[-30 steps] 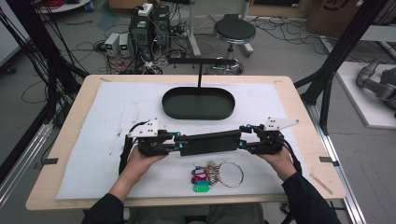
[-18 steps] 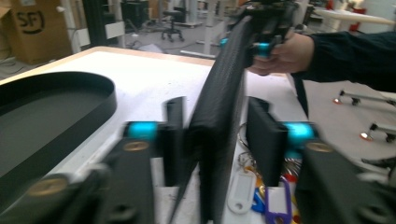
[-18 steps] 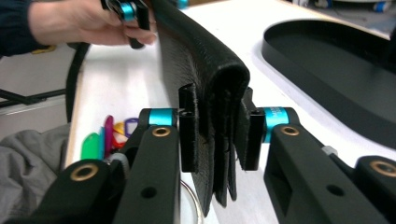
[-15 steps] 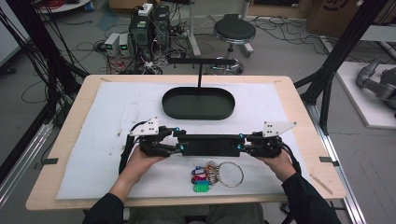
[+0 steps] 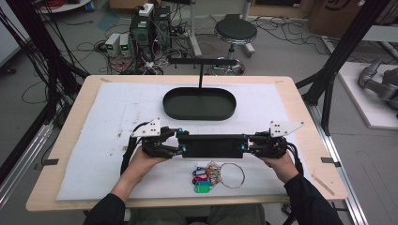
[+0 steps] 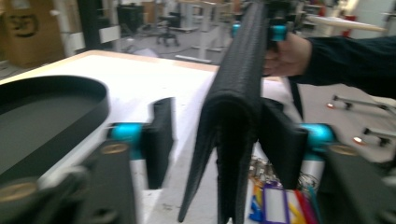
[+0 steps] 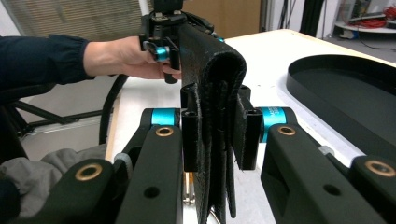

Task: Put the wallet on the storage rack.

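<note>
Now, held thing: black case, long axis left-right, betw. both grippers.
L gripper: jaws apart, case touched by one pad only.
R gripper: clamped on case end.
Tray: lay beyond case, equally near both hands.

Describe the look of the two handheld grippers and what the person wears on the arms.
Both the left gripper and the right gripper are black, with turquoise metal collars at the jaws and brass-coloured pivot pins. Each carries a grey three-cornered plate dotted with small holes, and a black cable trails back from each. The person wears dark long sleeves.
</note>
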`<state>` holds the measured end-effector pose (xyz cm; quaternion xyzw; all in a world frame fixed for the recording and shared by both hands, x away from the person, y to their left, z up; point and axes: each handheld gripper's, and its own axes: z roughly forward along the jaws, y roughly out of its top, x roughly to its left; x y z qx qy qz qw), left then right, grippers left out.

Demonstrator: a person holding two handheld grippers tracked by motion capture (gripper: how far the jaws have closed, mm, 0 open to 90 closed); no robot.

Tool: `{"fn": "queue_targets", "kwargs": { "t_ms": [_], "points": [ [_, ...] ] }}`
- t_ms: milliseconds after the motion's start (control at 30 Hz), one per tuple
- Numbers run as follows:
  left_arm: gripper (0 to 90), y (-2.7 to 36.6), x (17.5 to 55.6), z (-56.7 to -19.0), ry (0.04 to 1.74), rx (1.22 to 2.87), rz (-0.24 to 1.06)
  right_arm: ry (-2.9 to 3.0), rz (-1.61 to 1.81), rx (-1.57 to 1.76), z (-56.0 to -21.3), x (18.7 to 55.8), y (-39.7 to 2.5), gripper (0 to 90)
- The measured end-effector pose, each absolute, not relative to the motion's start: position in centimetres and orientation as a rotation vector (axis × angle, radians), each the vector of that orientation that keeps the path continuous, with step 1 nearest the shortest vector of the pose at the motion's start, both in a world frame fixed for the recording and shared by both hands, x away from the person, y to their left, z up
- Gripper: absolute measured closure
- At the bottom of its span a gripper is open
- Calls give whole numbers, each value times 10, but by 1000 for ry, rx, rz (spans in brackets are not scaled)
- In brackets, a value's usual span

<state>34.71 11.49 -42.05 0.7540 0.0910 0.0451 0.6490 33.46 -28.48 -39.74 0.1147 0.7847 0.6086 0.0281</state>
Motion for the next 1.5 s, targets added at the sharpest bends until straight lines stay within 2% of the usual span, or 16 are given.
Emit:
{"fn": "queue_targets", "kwargs": {
  "t_ms": [133,233,367,433,500,567,667,867,1233,1500],
  "points": [
    [685,115,344,-419,161,1711,100,2416,1876,367,-397,335,-285,769],
    [731,114,343,-417,157,1707,105,2410,1873,375,-397,335,-286,763],
    [741,113,342,-413,157,1711,129,2363,1805,419,-396,334,-287,689],
    [742,112,341,-410,154,1713,139,2332,1769,472,-395,334,-289,573],
    [742,114,341,-407,164,1705,160,2318,1755,521,-394,336,-293,531],
    [743,119,343,-401,181,1685,182,2282,1722,571,-391,337,-297,435],
    [742,125,344,-395,199,1685,218,2240,1647,640,-389,338,-303,369],
    [742,130,352,-384,246,1704,279,2186,1523,753,-390,341,-315,310],
    [742,128,375,-374,295,1701,335,2081,1501,908,-390,346,-340,222],
    [742,126,398,-370,343,1691,380,2045,1500,943,-390,348,-350,213]
  ]
}}
